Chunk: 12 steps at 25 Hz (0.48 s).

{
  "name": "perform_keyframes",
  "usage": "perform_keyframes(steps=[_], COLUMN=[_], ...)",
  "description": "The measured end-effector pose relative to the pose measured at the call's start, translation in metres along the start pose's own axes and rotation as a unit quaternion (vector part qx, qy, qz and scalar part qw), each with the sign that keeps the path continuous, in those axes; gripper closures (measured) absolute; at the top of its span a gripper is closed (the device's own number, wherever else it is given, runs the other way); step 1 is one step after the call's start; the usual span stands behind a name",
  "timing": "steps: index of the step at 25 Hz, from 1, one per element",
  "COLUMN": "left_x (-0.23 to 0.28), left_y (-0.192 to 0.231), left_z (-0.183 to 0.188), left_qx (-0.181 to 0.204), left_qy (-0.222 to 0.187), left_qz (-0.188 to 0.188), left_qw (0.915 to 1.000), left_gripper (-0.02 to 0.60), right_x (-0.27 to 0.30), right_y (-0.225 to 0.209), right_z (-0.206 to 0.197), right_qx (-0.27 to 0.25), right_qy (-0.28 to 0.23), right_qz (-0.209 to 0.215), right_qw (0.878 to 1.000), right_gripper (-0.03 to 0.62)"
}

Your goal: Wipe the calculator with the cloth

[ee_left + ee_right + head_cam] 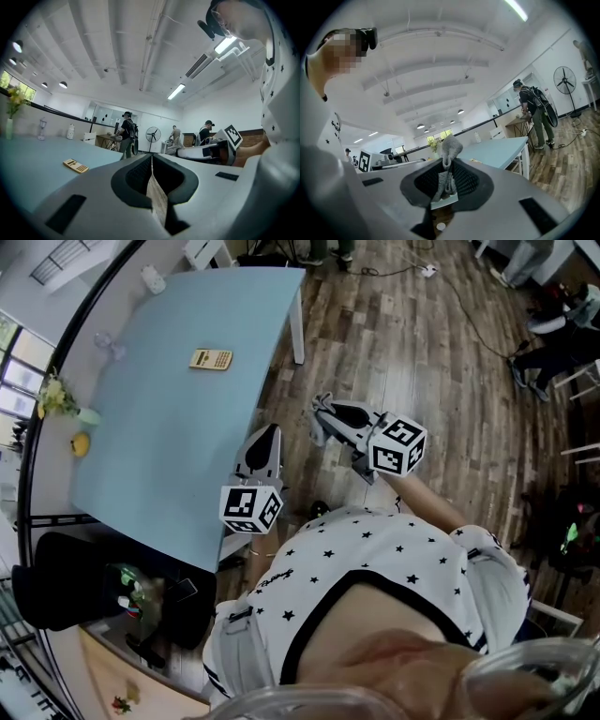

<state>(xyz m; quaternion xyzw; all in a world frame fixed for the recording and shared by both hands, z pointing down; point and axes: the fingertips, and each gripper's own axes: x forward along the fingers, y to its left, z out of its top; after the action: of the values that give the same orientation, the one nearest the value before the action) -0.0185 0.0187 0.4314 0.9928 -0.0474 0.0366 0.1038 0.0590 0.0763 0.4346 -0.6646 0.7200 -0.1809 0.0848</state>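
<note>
Now | calculator (211,359) long axis across table (159,446) | right gripper (328,415) pinching cloth (449,151)

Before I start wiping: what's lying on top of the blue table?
On the table: the calculator, a white container, a clear glass, a flower vase and a yellow object. The left gripper covers part of its near edge. The cloth is in the right gripper.
</note>
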Motion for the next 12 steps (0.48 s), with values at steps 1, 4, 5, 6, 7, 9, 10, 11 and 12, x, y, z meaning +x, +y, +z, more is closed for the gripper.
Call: perform_keyframes(steps=[1,4,5,6,7,9,10,11,12], left_x=[-0.001,-0.003,-0.004,-0.007,-0.010,-0.016,-0.020,-0.023,-0.026], left_y=[0.001,0.003,0.004,0.007,0.011,0.021,0.025,0.029,0.033], left_z=[0.002,0.002,0.001,0.000,0.000,0.000,-0.001,-0.002,-0.003], left_qx=[0.001,0.000,0.000,-0.002,-0.003,-0.007,-0.009,-0.011,-0.013], left_qy=[-0.002,-0.003,-0.003,-0.003,-0.002,-0.003,-0.002,-0.002,-0.002], left_qz=[0.002,0.009,0.012,0.016,0.020,0.030,0.036,0.043,0.051], left_qw=[1.0000,1.0000,0.9999,0.9999,0.9998,0.9995,0.9993,0.9990,0.9986], left_gripper=[0.551,0.551,0.551,0.551,0.551,0.551,0.551,0.551,0.551], right_x=[0.002,0.006,0.008,0.012,0.016,0.027,0.032,0.037,0.042], right_y=[0.001,0.004,0.005,0.006,0.007,0.011,0.011,0.012,0.012], right_z=[0.001,0.001,-0.001,-0.002,-0.003,-0.004,-0.006,-0.007,-0.009], right_qx=[0.000,-0.002,-0.003,-0.002,-0.001,0.000,0.001,0.002,0.003], right_qy=[0.000,0.005,0.006,0.008,0.010,0.015,0.018,0.021,0.024], right_qz=[0.003,0.013,0.017,0.020,0.023,0.028,0.031,0.035,0.039], right_qw=[1.000,1.000,1.000,1.000,1.000,0.999,0.999,0.999,0.999], right_gripper=[0.542,0.542,0.542,0.542,0.542,0.542,0.542,0.542,0.542])
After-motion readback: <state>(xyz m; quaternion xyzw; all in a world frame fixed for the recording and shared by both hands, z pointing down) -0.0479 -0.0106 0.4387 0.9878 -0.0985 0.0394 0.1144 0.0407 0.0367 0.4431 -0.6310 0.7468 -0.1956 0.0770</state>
